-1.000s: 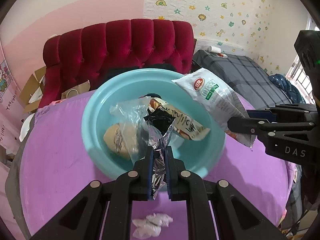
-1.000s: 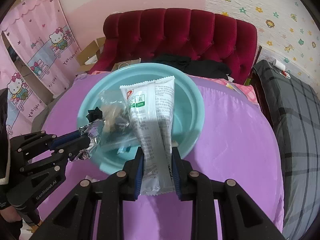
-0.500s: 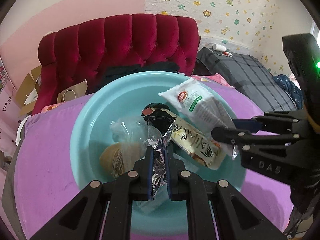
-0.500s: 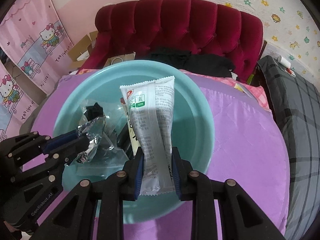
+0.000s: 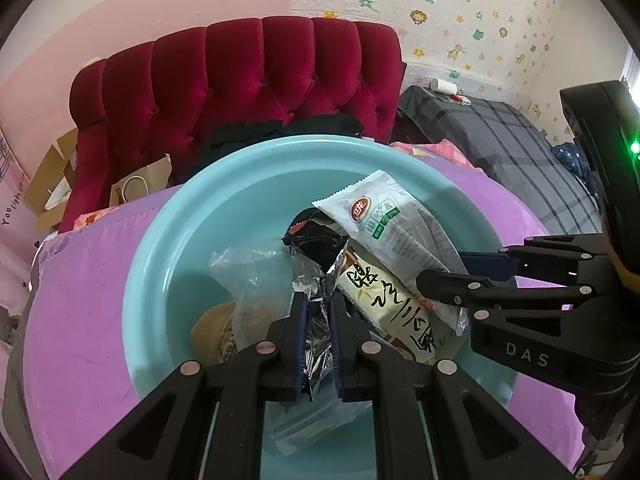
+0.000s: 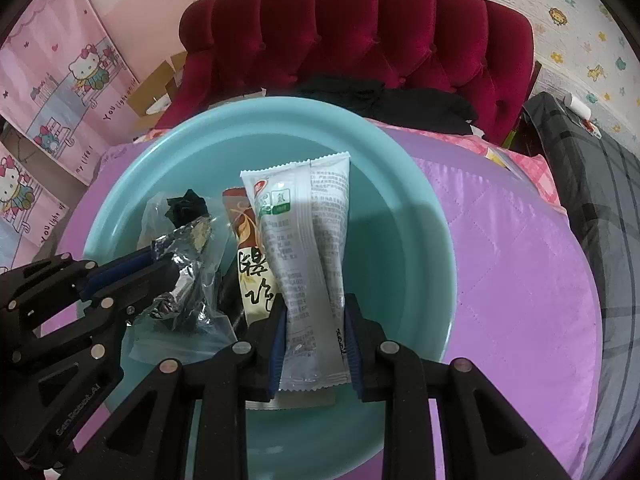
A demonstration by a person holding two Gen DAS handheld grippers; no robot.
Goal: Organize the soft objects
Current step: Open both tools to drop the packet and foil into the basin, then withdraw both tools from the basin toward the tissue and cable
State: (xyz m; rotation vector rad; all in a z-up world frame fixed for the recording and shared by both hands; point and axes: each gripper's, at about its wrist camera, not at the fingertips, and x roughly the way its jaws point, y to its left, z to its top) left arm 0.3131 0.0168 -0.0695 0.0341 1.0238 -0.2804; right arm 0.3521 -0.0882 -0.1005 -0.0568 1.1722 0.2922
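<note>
Your left gripper [image 5: 318,312] pinches a crumpled foil wrapper [image 5: 320,280]; your right gripper [image 6: 316,320] clamps a white snack sachet [image 6: 304,232] by its lower end. Both hang over the teal basin [image 5: 160,248], among packets already inside, apparently positioned for release there.

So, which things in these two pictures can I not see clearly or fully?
- Round tan bun in clear wrap: left wrist view, half hidden by the crinkled clear plastic bag and left tongs.
- Cream and brown snack packet: right wrist view, lower part behind the white and silver sachet.
- Light blue plastic basin: near rim hidden by the right tongs.
</note>
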